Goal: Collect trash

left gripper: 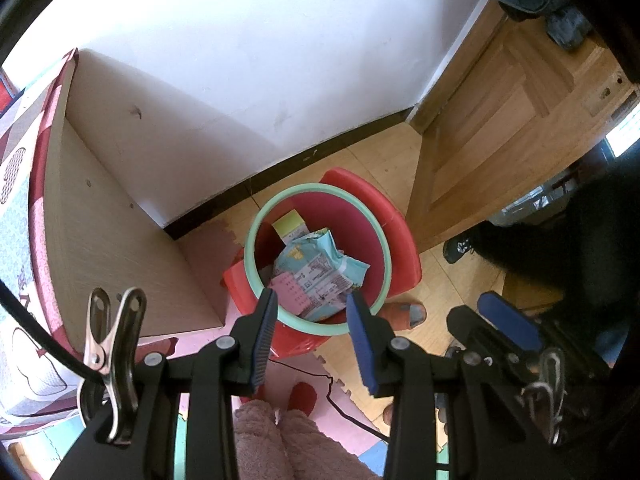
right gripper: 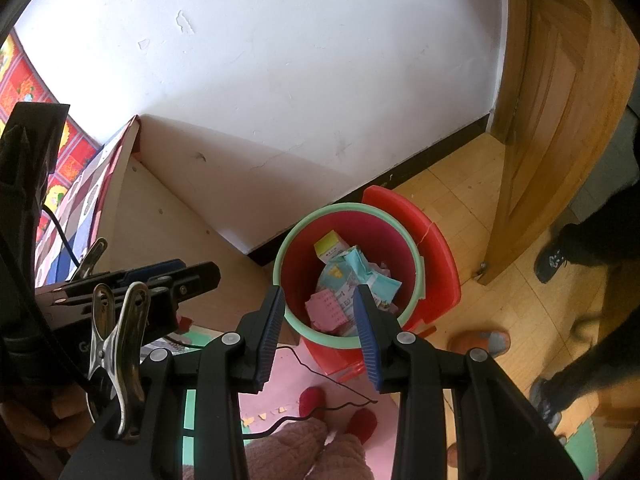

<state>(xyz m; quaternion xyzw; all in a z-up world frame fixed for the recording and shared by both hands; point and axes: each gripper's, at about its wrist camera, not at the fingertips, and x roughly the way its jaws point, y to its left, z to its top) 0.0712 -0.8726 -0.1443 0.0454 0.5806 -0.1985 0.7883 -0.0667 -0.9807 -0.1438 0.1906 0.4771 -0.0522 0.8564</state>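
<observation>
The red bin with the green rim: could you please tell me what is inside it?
Inside the bin lie a crumpled light-blue wrapper, a pink printed slip and a small yellow-topped carton. Anything beneath them, and the bin's bottom, is covered.

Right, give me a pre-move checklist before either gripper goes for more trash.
1. Left gripper empty: ok, jaws apart with nothing between the blue pads.
2. Right gripper empty: ok, jaws apart, nothing held.
3. Red bin upright with mouth unobstructed: ok, green rim fully visible.
4. Earlier trash inside the bin: ok, light blue wrapper, pink paper and yellow-green carton lie within the rim.
5. Room left in the bin: ok, the pile sits below the rim.
6. More trash within reach: cannot tell, only small paper scraps show on the pink floor mat.
</observation>
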